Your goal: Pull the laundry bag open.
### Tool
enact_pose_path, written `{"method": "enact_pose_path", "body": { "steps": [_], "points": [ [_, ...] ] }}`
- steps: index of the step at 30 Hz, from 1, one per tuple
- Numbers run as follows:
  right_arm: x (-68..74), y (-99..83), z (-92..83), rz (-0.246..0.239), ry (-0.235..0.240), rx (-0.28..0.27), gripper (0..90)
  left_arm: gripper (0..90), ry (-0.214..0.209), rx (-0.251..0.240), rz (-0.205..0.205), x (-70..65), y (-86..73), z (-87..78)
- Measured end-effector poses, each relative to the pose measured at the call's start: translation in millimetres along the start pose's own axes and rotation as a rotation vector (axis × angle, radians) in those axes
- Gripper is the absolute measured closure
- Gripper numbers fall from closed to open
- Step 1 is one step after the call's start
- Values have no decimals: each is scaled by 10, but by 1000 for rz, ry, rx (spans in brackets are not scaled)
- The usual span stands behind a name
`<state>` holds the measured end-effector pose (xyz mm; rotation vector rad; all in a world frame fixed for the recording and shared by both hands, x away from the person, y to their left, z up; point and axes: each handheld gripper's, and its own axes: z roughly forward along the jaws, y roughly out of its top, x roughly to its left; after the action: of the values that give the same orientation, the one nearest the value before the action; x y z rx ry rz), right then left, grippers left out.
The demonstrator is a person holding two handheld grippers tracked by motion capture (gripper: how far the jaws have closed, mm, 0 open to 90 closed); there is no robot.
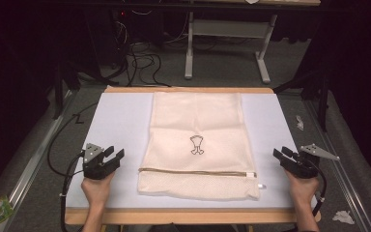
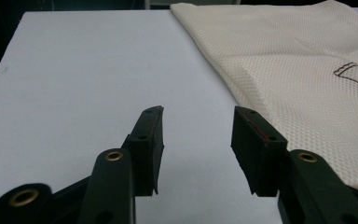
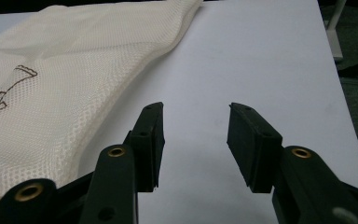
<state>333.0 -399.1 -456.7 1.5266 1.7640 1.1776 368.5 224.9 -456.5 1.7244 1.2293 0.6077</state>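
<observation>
Bag: cream mesh laundry bag (image 1: 198,145) with a brown zip, flat at the centre of the white table mat (image 1: 121,121).
Left gripper (image 1: 117,153): at the bag's 9 o'clock, apart from it, jaws spread, nothing between.
Right gripper (image 1: 279,153): at the bag's 3 o'clock, apart, jaws spread, nothing between.

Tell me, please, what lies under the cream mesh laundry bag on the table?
The mesh bag lies flat on a white mat covering the wooden table. The mat beneath it is covered, and the bag's contents are hidden.
</observation>
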Motion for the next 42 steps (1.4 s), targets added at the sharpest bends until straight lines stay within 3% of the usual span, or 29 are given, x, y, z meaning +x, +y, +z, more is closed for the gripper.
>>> {"method": "enact_pose_path", "body": {
  "steps": [4, 13, 20, 30, 34, 42],
  "points": [
    [-3, 14, 42, -9, -17, -6, 571, 543, 19, 18, 17, 29, -10, 42],
    [16, -1, 137, -17, -22, 10, 558, 543, 44, 29, 6, 70, -30, 100],
    [32, -6, 172, -29, -72, 33, 537, 543, 54, 29, -1, 85, -36, 181],
    [43, -45, 217, -31, -76, 45, 529, 540, 44, 42, -13, 96, -59, 233],
    [61, -64, 218, -47, -85, 32, 530, 540, 51, 52, 2, 94, -90, 250],
    [78, -86, 206, -59, -88, 15, 525, 538, 53, 25, -2, 103, -135, 256]
  ]
}}
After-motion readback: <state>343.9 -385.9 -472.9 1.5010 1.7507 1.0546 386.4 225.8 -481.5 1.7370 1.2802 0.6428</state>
